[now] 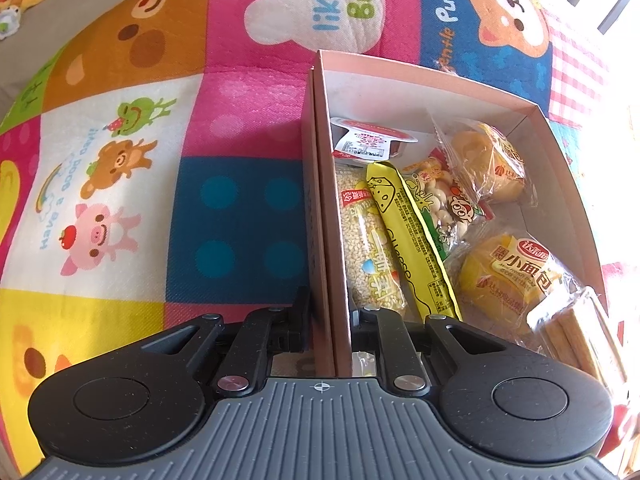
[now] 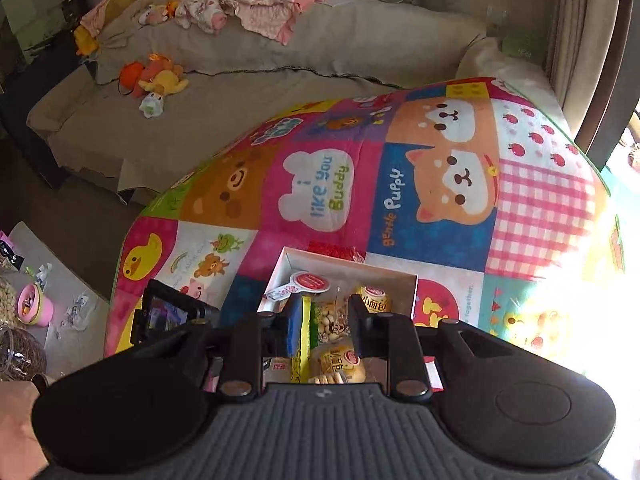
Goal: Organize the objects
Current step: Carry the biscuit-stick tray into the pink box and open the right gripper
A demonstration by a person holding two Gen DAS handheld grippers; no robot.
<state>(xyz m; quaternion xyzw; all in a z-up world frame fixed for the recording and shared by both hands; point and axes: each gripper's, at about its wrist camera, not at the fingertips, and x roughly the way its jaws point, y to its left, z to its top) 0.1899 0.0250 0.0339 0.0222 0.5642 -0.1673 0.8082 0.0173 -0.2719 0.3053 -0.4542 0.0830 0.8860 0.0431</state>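
A pink cardboard box [image 1: 420, 70] sits on a colourful cartoon mat and holds several packed snacks: a jelly cup [image 1: 368, 136], a millet bar [image 1: 370, 248], a yellow cheese stick [image 1: 408, 232], a bag of small biscuits [image 1: 440, 196] and two wrapped small breads [image 1: 508, 276]. My left gripper [image 1: 330, 312] is shut on the box's left wall [image 1: 320, 208], one finger outside, one inside. My right gripper [image 2: 324, 320] hovers open and empty above the box [image 2: 280, 268], over the snacks.
The mat [image 2: 400, 184] covers a bed or table. Behind it a grey sofa [image 2: 240, 92] carries plush toys [image 2: 156, 76] and clothes. At the left a low surface holds a pink cup [image 2: 34, 304] and wrappers. Bright sunlight washes out the right side.
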